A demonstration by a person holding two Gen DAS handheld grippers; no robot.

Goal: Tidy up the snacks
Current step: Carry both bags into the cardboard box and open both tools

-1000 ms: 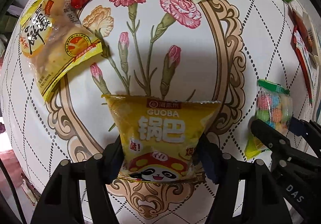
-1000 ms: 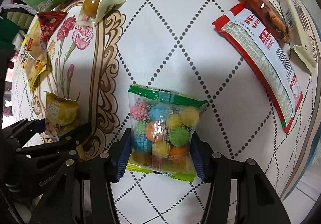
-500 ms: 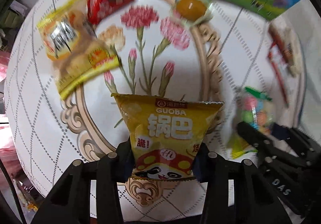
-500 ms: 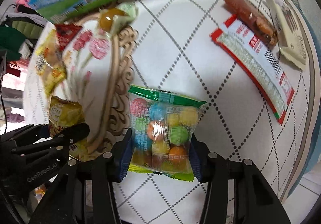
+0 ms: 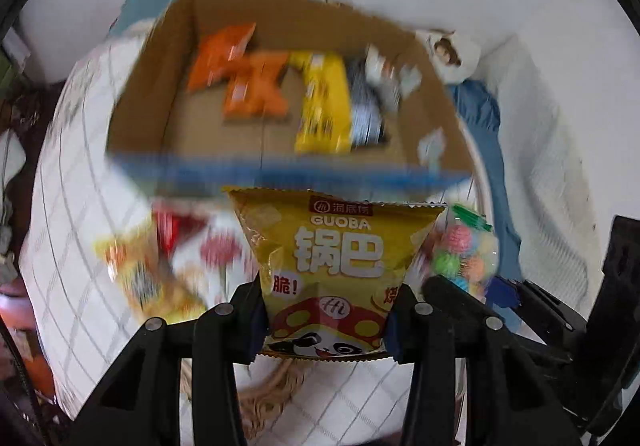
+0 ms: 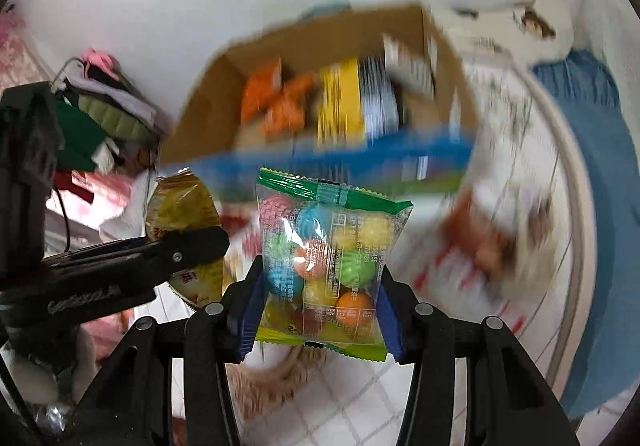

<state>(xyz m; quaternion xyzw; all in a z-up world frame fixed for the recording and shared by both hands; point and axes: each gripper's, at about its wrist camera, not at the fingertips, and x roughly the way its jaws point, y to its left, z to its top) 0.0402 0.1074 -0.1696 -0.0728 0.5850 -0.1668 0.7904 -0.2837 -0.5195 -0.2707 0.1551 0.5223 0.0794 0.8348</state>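
Observation:
My left gripper [image 5: 326,320] is shut on a yellow GUOBA snack bag [image 5: 336,270] and holds it above the table. My right gripper [image 6: 318,316] is shut on a clear bag of coloured candy balls [image 6: 326,266], also lifted. Each held bag shows in the other view: the candy bag [image 5: 466,254] at the right, the GUOBA bag [image 6: 184,218] at the left. Ahead is an open cardboard box [image 5: 152,94] with a blue front rim, holding orange packets [image 5: 240,74], a yellow packet [image 5: 324,106] and others. The box also shows in the right wrist view [image 6: 208,114].
Blurred snack packets [image 5: 148,266] lie on the white patterned tablecloth [image 5: 80,246] below left. Red-and-white packets [image 6: 480,246] lie to the right. Blue cloth [image 6: 588,126] hangs at the far right. A white wall stands behind the box; clutter [image 6: 100,106] sits at the left.
Both grippers have lifted their bags off the table and tilted upward. The view swung from the tabletop to the open cardboard box, which is now in front.

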